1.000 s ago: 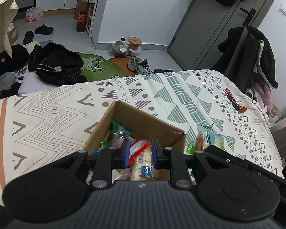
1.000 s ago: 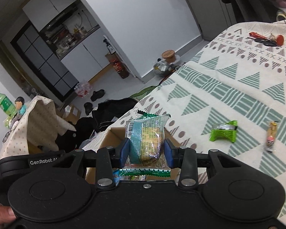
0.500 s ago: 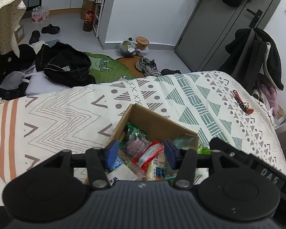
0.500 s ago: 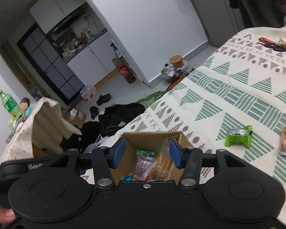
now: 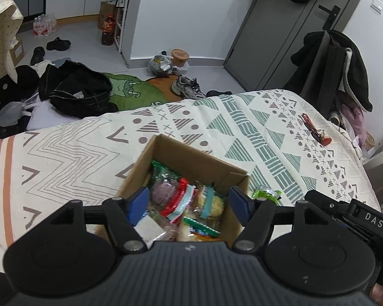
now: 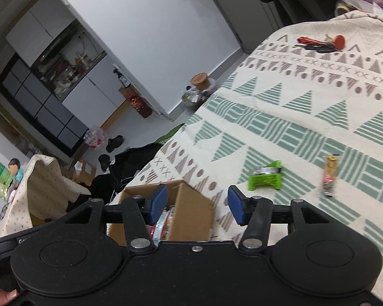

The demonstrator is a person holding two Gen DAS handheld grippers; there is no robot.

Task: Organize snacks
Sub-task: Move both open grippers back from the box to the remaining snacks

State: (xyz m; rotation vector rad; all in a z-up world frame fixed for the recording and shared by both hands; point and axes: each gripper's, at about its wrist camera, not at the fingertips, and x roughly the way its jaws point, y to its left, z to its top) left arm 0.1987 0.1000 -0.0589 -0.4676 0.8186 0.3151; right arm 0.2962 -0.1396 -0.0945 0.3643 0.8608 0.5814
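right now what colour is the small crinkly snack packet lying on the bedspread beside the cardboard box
Bright green small crinkly snack packet, clearest in the right wrist view.

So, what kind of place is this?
Probably a small lived-in apartment room: a bed with a patterned cover, shoes and clothes on the floor, a kitchen nook behind.

Patterned bed (image 5: 217,127) carries box (image 5: 191,160), snacks (image 6: 265,178), keys (image 6: 319,44).
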